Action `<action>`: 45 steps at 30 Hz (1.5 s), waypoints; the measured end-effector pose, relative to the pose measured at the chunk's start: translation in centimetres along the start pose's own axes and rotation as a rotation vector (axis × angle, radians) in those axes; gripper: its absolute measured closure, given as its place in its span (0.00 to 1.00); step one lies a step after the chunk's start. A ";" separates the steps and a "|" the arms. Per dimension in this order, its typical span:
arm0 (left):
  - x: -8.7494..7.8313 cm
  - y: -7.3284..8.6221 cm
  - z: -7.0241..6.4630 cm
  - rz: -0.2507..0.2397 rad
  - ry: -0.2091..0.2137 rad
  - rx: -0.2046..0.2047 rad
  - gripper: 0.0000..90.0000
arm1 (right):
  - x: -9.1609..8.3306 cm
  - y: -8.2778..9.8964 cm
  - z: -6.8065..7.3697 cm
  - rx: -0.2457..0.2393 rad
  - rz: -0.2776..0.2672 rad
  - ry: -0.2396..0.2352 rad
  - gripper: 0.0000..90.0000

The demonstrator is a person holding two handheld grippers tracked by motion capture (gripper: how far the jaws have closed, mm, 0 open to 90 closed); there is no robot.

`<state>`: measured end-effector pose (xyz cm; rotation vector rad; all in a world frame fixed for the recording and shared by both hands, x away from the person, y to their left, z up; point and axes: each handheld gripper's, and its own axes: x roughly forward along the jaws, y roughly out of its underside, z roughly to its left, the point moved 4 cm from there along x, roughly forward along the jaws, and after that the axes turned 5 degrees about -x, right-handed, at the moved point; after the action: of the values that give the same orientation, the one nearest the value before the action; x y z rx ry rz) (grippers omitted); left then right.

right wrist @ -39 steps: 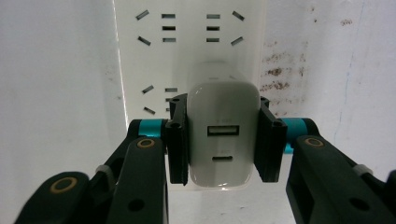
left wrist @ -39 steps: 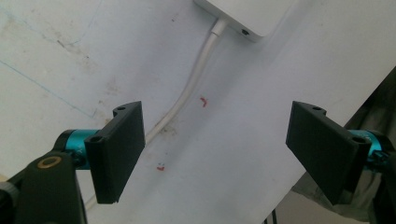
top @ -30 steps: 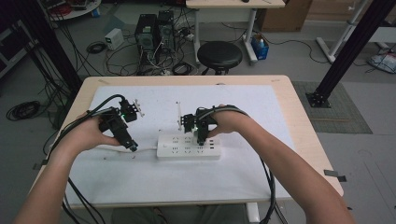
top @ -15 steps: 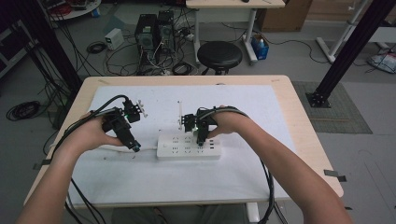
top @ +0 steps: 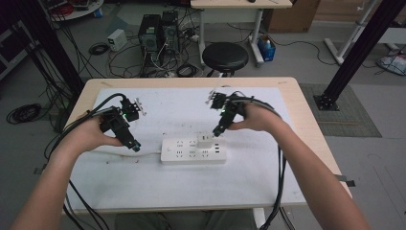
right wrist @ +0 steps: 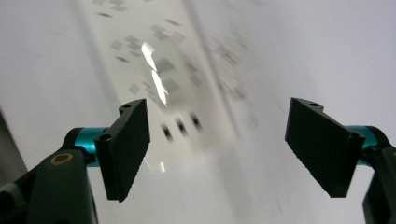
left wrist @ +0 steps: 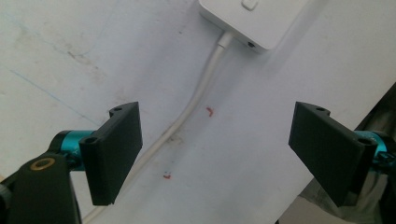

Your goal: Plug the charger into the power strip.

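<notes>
Here, a long white plastic power strip point(top: 193, 150) lies flat near the middle of the white-covered wooden table point(top: 297, 103), a small white plug adapter point(top: 206, 141) seated in its top. Its white cable point(left wrist: 187, 114) trails off toward the table's left edge. The left gripper point(top: 134, 145) hovers just beside the strip's left end, jaws wide apart and empty. The right gripper point(top: 218, 131) hangs above the adapter, jaws likewise spread, gripping nothing.
</notes>
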<state>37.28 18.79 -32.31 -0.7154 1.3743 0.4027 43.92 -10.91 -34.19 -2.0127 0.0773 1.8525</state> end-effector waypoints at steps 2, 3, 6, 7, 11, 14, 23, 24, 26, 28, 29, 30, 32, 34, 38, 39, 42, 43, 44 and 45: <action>-0.3 -0.2 0.4 -0.011 0.003 -0.012 0.19 | -1.5 2.1 -0.7 0.091 0.025 0.019 0.23; -0.4 -0.3 0.5 -0.010 0.001 -0.016 0.19 | -2.1 3.2 -0.9 0.139 0.046 0.034 0.23; -0.7 -0.5 1.0 0.014 -0.025 -0.009 0.19 | -3.9 6.2 -1.4 0.257 0.095 0.099 0.23; -0.8 -0.5 1.1 0.014 -0.029 -0.012 0.19 | -4.4 7.1 -1.5 0.295 0.106 0.116 0.23; -0.9 -0.8 1.6 0.026 -0.044 -0.002 0.19 | -5.6 10.3 -1.5 0.401 0.152 0.148 0.23; -1.0 -1.0 1.8 0.036 -0.051 -0.001 0.19 | -6.1 11.8 -1.6 0.428 0.167 0.146 0.23; -0.9 -1.4 1.9 0.042 -0.065 0.002 0.19 | -6.9 13.4 -1.8 0.450 0.176 0.151 0.23; -0.8 -1.5 1.9 0.041 -0.062 0.003 0.19 | -6.9 13.5 -1.8 0.453 0.173 0.152 0.23; -0.8 -1.6 1.8 0.046 -0.064 0.004 0.19 | -6.9 13.5 -1.9 0.454 0.174 0.151 0.23; -0.6 -1.8 1.7 0.053 -0.064 0.008 0.19 | -6.8 13.6 -2.0 0.454 0.172 0.147 0.23; -0.5 -2.0 1.6 0.049 -0.065 0.005 0.19 | -6.7 13.6 -2.1 0.458 0.173 0.144 0.23; -0.5 -2.0 1.6 0.052 -0.064 0.010 0.19 | -6.7 13.6 -2.1 0.455 0.171 0.140 0.23; -0.5 -2.2 1.6 0.051 -0.064 0.011 0.19 | -6.6 13.7 -2.2 0.455 0.171 0.138 0.23; -0.4 -2.3 1.6 0.053 -0.067 0.012 0.19 | -6.4 13.9 -2.4 0.458 0.175 0.136 0.23; -0.2 -2.4 1.5 0.059 -0.065 0.019 0.19 | -6.2 14.1 -2.5 0.462 0.178 0.134 0.23; -0.2 -2.4 1.5 0.061 -0.065 0.018 0.19 | -6.0 14.2 -2.5 0.464 0.176 0.129 0.22; -0.1 -2.4 1.5 0.068 -0.066 0.021 0.19 | -5.9 14.2 -2.5 0.461 0.180 0.128 0.23; 0.0 -2.4 1.5 0.068 -0.066 0.019 0.19 | -5.9 14.2 -2.5 0.462 0.179 0.128 0.23; 0.0 -2.4 1.5 0.062 -0.066 0.019 0.19 | -5.8 14.3 -2.5 0.464 0.176 0.127 0.22; 0.0 -2.3 1.5 0.059 -0.065 0.017 0.19 | -5.8 14.3 -2.5 0.462 0.174 0.125 0.23</action>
<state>39.90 18.09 -31.72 -0.6439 1.3383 0.4566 41.20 -26.18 -32.10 -1.8316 0.6704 1.6137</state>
